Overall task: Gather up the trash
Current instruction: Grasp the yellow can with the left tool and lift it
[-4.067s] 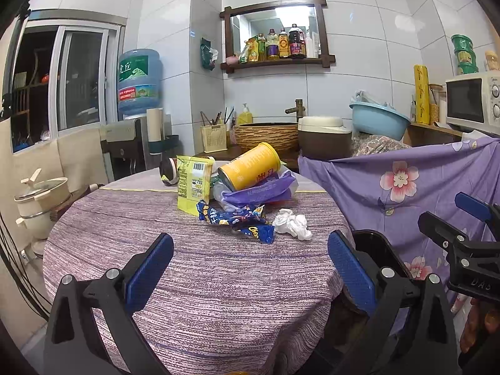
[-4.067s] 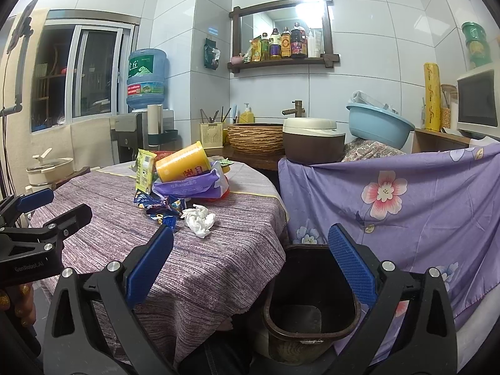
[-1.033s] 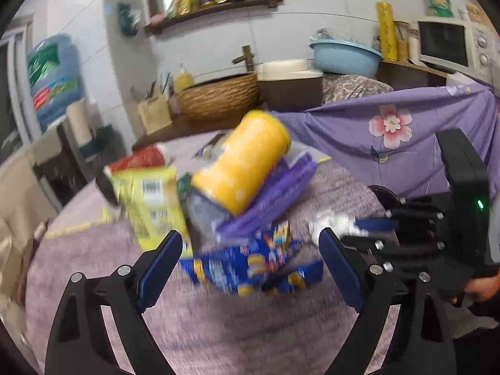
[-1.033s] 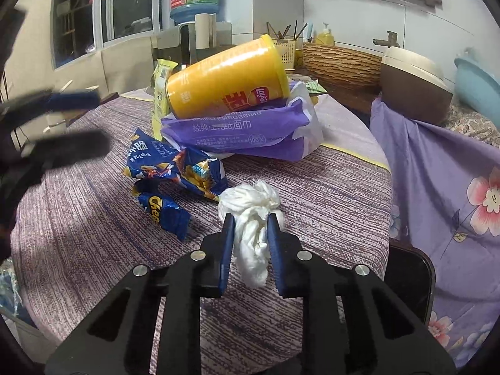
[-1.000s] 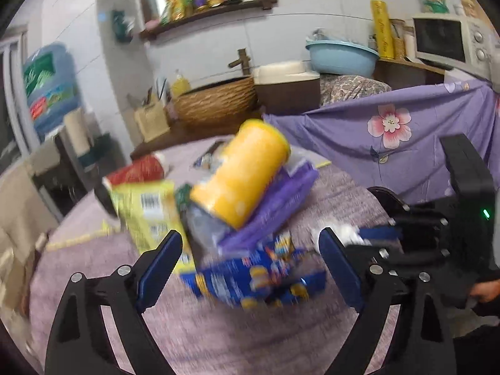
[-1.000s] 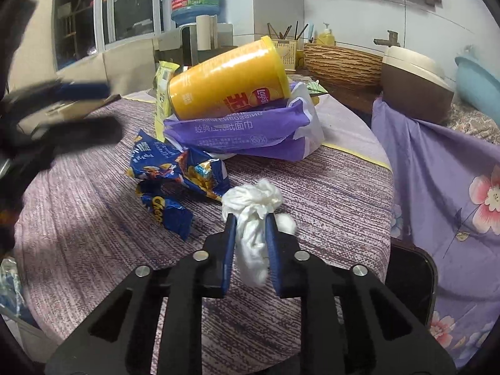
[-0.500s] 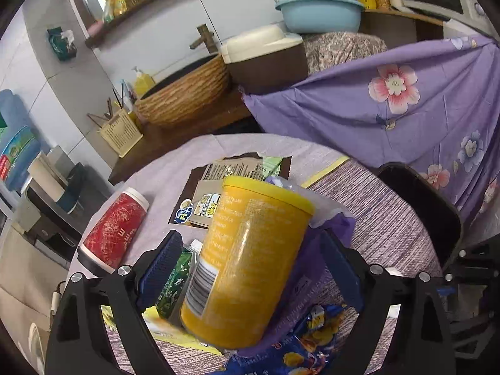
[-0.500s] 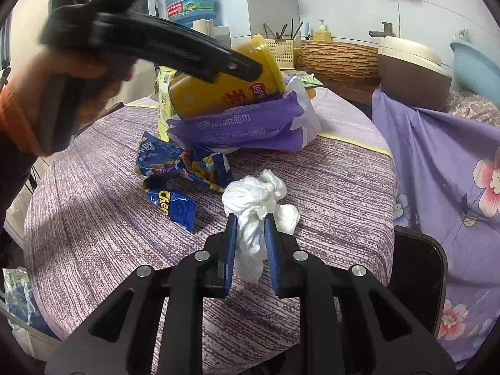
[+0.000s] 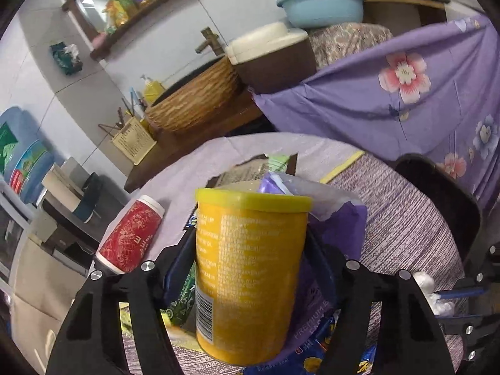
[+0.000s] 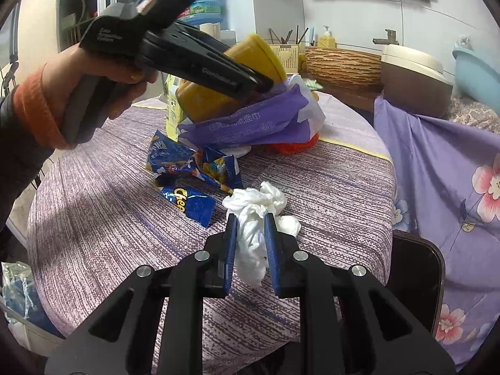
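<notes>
A yellow snack can (image 9: 250,275) lies tilted on a purple plastic bag (image 10: 247,125) in the trash pile on the round table (image 10: 109,218). My left gripper (image 9: 250,243) straddles the can; its jaws are closing, and both blue pads sit against the can's sides. The right wrist view shows a hand holding that left gripper (image 10: 262,82) over the can (image 10: 218,93). My right gripper (image 10: 251,228) is shut on a crumpled white tissue (image 10: 253,206) near the table's right edge. Blue snack wrappers (image 10: 193,168) lie just left of the tissue.
A red can (image 9: 131,237) lies on its side at the far left of the pile, with a yellow-green packet (image 10: 172,112) beside it. A dark bin (image 10: 415,268) stands below the table's right edge, against purple floral cloth (image 10: 453,156). Behind are a woven basket (image 9: 193,106) and a counter.
My left gripper moved forward over the pile and onto the yellow can, and its jaws narrowed from wide open onto the can. The right gripper kept its grip on the tissue.
</notes>
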The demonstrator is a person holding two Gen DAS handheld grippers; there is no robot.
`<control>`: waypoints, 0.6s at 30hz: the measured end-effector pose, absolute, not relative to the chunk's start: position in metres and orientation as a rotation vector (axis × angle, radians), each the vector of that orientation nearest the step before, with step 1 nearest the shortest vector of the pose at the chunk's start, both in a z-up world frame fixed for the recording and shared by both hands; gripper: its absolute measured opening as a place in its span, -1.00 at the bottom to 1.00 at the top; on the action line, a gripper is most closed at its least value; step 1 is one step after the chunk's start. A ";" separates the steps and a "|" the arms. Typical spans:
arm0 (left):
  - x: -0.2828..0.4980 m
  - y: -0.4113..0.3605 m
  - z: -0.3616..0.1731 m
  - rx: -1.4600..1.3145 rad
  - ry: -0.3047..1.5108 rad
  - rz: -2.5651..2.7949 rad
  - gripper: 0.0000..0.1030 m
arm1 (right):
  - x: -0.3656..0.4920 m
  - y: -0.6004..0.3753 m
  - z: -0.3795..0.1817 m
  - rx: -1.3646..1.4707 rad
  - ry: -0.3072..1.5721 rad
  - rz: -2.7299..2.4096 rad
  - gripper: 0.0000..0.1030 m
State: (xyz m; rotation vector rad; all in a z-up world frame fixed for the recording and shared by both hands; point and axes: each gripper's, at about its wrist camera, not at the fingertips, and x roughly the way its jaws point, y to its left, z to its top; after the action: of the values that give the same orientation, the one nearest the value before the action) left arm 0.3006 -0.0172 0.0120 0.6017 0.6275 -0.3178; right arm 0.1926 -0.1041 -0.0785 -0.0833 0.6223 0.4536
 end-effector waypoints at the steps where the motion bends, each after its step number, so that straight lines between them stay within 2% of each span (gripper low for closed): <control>1: 0.299 -0.015 0.016 0.581 0.616 -0.315 0.30 | 0.192 -0.105 -0.078 -0.081 0.619 0.454 -0.63; 14: 0.232 0.027 0.051 0.307 0.437 -0.251 0.27 | 0.180 -0.110 -0.067 -0.060 0.590 0.478 -0.63; 18: 0.210 0.029 0.052 0.257 0.414 -0.255 0.27 | 0.177 -0.114 -0.062 -0.048 0.576 0.484 -0.72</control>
State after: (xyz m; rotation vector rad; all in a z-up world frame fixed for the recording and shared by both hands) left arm 0.2095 0.0290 0.0518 0.2570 0.4139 -0.2549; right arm 0.1766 -0.1136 -0.0617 -0.0477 0.5762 0.4840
